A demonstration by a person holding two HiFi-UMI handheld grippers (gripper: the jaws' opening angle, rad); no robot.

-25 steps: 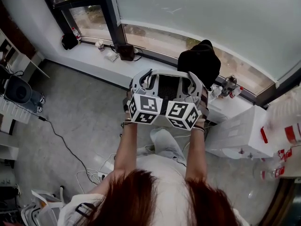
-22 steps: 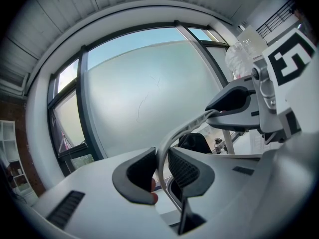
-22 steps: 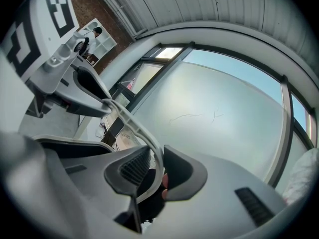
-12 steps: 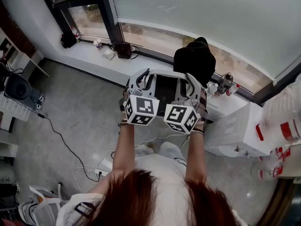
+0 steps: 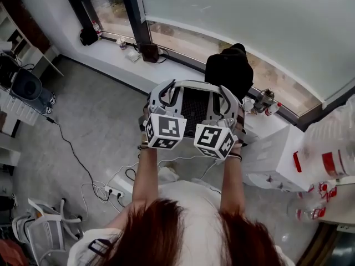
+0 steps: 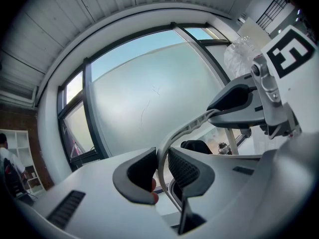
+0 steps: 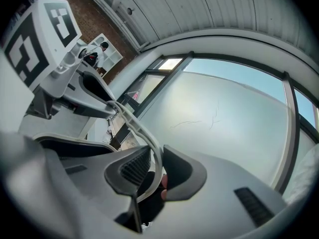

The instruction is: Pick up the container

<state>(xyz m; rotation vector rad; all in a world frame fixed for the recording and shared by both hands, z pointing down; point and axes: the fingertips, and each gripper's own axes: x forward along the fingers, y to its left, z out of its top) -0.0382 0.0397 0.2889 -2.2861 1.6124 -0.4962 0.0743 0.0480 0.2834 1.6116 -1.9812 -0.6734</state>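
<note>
above the floor, white container (image 5: 194, 105) w/ dark mesh middle.

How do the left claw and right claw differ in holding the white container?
The left claw clamps the curved rim of the white plastic container at its left side; the right claw clamps the right side. The left marker cube carries a different black-and-white pattern from the right marker cube. Both are shut on the same rim.

Near side of the container (image 5: 194, 101) hidden from me behind the left gripper (image 5: 165, 96) and right gripper (image 5: 226, 100), pale bin (image 5: 327, 143) at right edge blurred, cut off
</note>
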